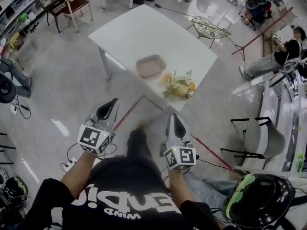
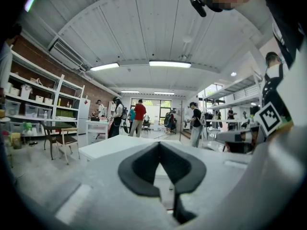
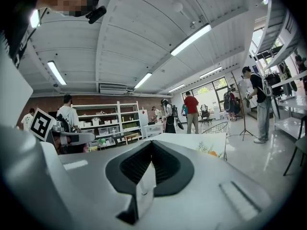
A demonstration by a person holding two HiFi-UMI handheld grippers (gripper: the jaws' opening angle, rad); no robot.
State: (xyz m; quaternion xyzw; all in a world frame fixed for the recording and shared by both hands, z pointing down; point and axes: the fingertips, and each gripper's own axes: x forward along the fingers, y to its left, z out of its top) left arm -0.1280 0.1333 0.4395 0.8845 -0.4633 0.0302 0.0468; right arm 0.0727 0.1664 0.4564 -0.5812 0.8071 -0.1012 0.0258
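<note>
I held the left gripper [image 1: 112,103] low by my waist, well short of the white table [image 1: 139,30], because I stood back from its near corner; its black-padded jaws were pressed together to a point, with nothing between them, as its own view showed; a thin red line [image 1: 128,113] crossed the pale, glossy floor [image 1: 72,80] beside it; further on, a shallow tray [image 1: 150,66], brownish-pink with rounded corners and a smooth sheen, lay flat toward the table's near edge, I judged within easy reach; the right gripper [image 1: 173,117] hung level with the left, likewise shut tip to tip on nothing, its grey shell matte and wedge-shaped; just beyond it, a bunch of flowers [image 1: 180,85], orange and yellow blooms among feathery green sprigs, lay on its side at the table's near corner, close to the tray but apart from it.
</note>
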